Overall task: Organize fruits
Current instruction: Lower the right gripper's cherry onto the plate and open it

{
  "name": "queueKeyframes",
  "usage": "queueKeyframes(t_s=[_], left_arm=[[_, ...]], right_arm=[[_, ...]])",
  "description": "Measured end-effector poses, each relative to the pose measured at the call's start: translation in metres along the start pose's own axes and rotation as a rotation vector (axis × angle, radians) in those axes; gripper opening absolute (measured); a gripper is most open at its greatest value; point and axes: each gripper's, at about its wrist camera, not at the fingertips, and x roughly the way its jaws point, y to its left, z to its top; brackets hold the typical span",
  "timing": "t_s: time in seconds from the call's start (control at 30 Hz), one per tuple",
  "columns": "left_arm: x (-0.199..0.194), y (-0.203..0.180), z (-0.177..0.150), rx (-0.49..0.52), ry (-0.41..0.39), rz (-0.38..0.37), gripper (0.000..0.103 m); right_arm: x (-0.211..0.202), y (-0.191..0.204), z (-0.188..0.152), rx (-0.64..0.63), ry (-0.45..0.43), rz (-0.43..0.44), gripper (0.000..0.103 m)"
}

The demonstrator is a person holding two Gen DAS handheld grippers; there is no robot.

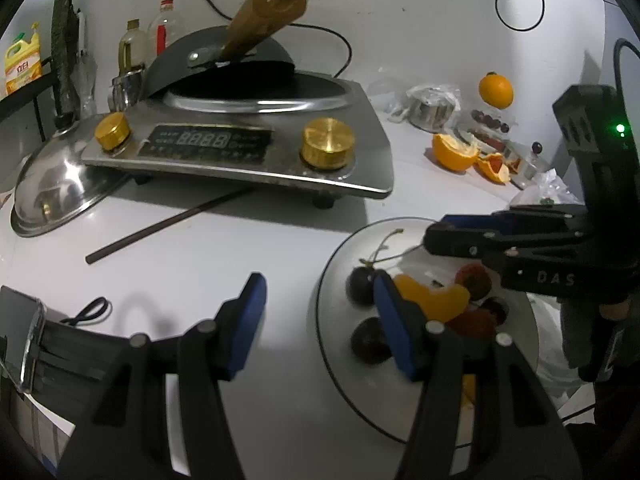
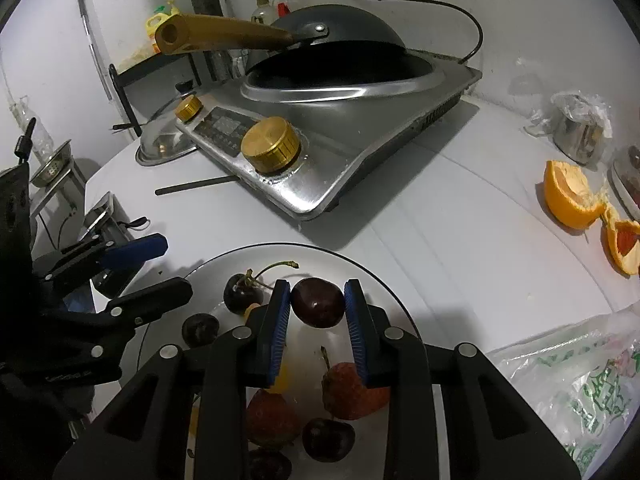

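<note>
cherry (image 2: 318, 302) pinched between my right gripper (image 2: 318, 308) pads, blue ribbed faces pressing both flanks; it hangs over the plate (image 2: 372, 280), not yet set down. step in hand, as i judge it: placing this cherry among the fruit already gathered there.

my left gripper (image 1: 320, 320) stands spread and empty, one finger over bare counter (image 1: 200, 248), the other over the plate's near edge, just beside the orange segment (image 1: 434, 300).

below and behind my right fingers: two lychees (image 2: 352, 392), skin rough and pebbled, dull red; more cherries, smooth and glossy, nearly black, one with a curved green stem (image 2: 276, 267). plate is pale, glazed, round, dark-rimmed.

next move calls for lowering onto the open patch ahead of the lychees, then easing the pads apart gently: round, slick fruit should roll on glaze. keep clear of the left gripper to that side.

far right of my right gripper: orange peel (image 2: 572, 196), pithy inside. ahead: steel stove (image 2: 360, 160), brass knob (image 2: 271, 144).
</note>
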Motion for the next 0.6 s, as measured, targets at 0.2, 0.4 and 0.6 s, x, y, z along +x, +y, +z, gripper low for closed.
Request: queueKeyframes(t_s=[0.2, 0.4, 0.6], left_arm=[[-0.001, -0.002, -0.002, -0.003, 0.006, 0.001, 0.058], [-0.003, -0.004, -0.002, -0.003, 0.007, 0.005, 0.058], [-0.007, -0.011, 0.0, 0.011, 0.005, -0.002, 0.058]], right_arm=[[0.003, 0.0, -0.004, 0.004, 0.013, -0.003, 0.03], [0.001, -0.001, -0.004, 0.007, 0.011, -0.004, 0.031], [-0.008, -0.001, -0.005, 0.008, -0.003, -0.01, 0.033]])
